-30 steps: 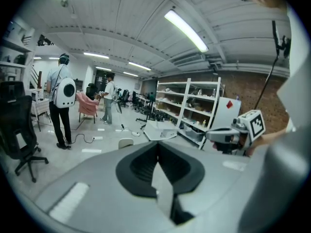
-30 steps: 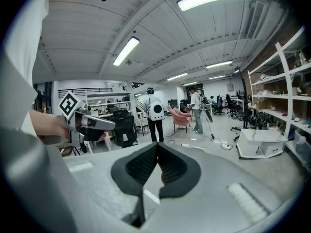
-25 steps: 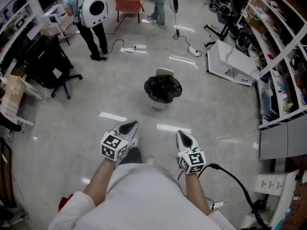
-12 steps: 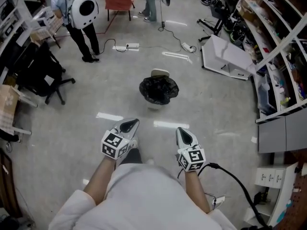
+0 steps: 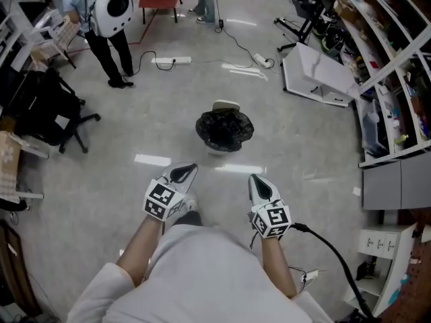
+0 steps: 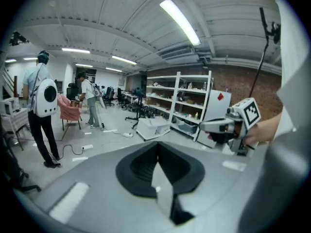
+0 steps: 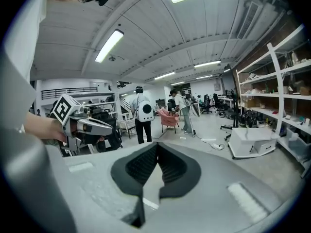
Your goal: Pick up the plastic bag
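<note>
A black plastic bag (image 5: 225, 129) lines a small bin on the grey floor, ahead of me in the head view. My left gripper (image 5: 182, 174) is held at waist height, short of the bag, jaws shut and empty. My right gripper (image 5: 259, 186) is level with it on the right, also shut on nothing. In the left gripper view the closed jaws (image 6: 157, 163) point across the room, and the right gripper (image 6: 228, 125) shows at the right. In the right gripper view the closed jaws (image 7: 156, 160) face the room, with the left gripper (image 7: 80, 125) at the left. Neither gripper view shows the bag.
A person with a white backpack (image 5: 111, 9) stands at the far left. A black office chair (image 5: 47, 110) is left. A tipped white cabinet (image 5: 316, 73) and shelving (image 5: 397, 79) are on the right. Power strips and cables (image 5: 168, 60) lie on the far floor. A black cable (image 5: 330, 254) trails from my right gripper.
The head view has shifted forward a little, so the bag and bin lie slightly nearer to me. Both grippers stay shut in about the same place.
</note>
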The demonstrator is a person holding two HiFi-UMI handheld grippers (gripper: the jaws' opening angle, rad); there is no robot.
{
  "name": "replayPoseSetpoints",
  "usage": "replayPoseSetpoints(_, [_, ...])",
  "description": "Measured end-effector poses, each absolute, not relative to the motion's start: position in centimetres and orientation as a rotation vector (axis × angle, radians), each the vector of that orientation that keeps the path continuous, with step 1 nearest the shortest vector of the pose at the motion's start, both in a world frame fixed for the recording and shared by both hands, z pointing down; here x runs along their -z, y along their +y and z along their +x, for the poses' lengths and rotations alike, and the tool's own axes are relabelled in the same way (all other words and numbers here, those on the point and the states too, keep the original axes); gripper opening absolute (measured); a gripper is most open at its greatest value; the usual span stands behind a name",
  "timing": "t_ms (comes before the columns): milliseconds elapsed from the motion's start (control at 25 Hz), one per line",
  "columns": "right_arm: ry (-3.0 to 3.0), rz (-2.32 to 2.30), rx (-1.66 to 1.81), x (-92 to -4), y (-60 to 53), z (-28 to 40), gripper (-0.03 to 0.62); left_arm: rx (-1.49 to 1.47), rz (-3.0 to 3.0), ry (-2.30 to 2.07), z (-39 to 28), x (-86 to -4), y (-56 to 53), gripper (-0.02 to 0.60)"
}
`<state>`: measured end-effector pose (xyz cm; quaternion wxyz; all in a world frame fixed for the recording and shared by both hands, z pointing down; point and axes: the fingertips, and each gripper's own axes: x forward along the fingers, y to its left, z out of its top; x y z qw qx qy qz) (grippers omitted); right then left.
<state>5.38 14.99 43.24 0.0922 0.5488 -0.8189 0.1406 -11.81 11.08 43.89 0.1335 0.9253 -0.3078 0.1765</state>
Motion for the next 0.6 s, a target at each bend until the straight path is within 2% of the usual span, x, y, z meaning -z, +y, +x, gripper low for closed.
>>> replayPoseSetpoints(600, [-2.302, 1.688, -0.431, -44.4, 6.1, 1.7, 0.002, -0.556, 2.716, -0.795, -16.1, -45.0, 0.5, 0.005])
